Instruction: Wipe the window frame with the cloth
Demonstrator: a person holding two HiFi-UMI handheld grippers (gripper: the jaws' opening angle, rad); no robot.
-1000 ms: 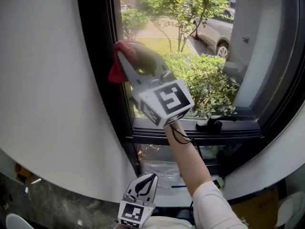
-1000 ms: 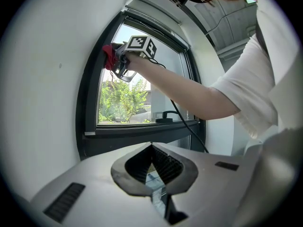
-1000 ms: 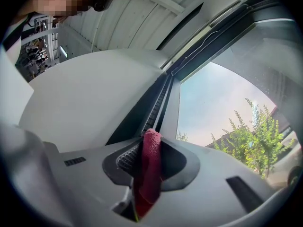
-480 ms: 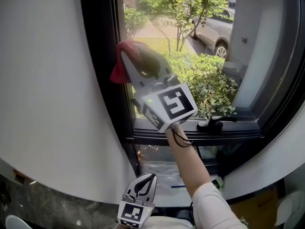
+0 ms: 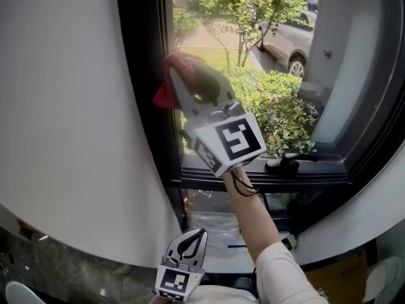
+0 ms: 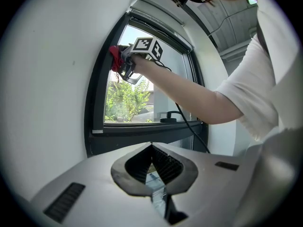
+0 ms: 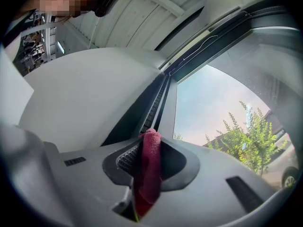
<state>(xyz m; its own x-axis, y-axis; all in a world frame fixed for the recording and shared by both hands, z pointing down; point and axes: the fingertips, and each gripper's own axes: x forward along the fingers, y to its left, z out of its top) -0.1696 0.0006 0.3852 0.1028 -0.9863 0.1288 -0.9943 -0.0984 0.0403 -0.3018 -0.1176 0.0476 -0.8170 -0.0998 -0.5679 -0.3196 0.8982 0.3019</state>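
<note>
A red cloth [image 5: 172, 76] is clamped in my right gripper [image 5: 180, 68], which is shut on it and raised against the black window frame [image 5: 144, 75] at the pane's left side. In the right gripper view the cloth [image 7: 149, 167] stands between the jaws, pointing up along the frame [image 7: 152, 100]. The left gripper view shows the cloth [image 6: 114, 58] held high on the frame [image 6: 94, 93]. My left gripper [image 5: 190, 249] hangs low near my body, jaws shut with nothing between them.
A black window handle [image 5: 285, 163] lies on the lower sill [image 5: 266, 179]. White wall [image 5: 69, 119] borders the frame on the left. Bushes [image 5: 278, 109] and a parked car [image 5: 288, 40] show outside through the glass.
My right gripper with the cloth has shifted slightly right and down along the left frame. The left gripper has stayed put.
</note>
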